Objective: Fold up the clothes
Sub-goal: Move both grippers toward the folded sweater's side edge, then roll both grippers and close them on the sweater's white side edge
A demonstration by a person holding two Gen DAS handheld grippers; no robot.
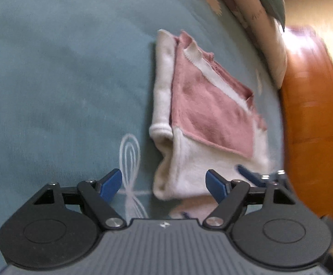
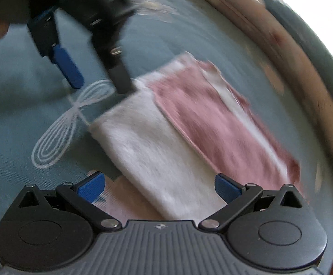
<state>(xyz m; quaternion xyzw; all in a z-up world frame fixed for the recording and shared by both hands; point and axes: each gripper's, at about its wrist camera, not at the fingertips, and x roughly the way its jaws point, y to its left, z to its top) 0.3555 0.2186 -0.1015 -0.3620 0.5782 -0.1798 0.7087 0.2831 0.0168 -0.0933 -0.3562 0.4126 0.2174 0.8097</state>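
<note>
A folded pink and white garment [image 1: 212, 114] [image 2: 212, 119] lies flat on a teal bedspread [image 1: 51, 80] [image 2: 17, 114]. My left gripper [image 1: 164, 178] is open, its blue fingers either side of the garment's near white corner without pressing it. From the right wrist view the left gripper [image 2: 100, 83] comes in from the upper left, one finger at the white corner. My right gripper [image 2: 159, 181] is open above the garment's white end, with nothing pinched. One of the right gripper's blue fingers [image 1: 249, 174] shows at the garment's right edge. Both views are blurred by motion.
A white looped embroidery [image 1: 129, 160] [image 2: 58, 128] marks the bedspread just left of the garment. A patterned cushion [image 1: 258, 34] runs along the bed's far right edge. Orange wood [image 1: 315, 114] lies beyond it. A pale pink patch [image 2: 125, 201] shows beneath the right gripper.
</note>
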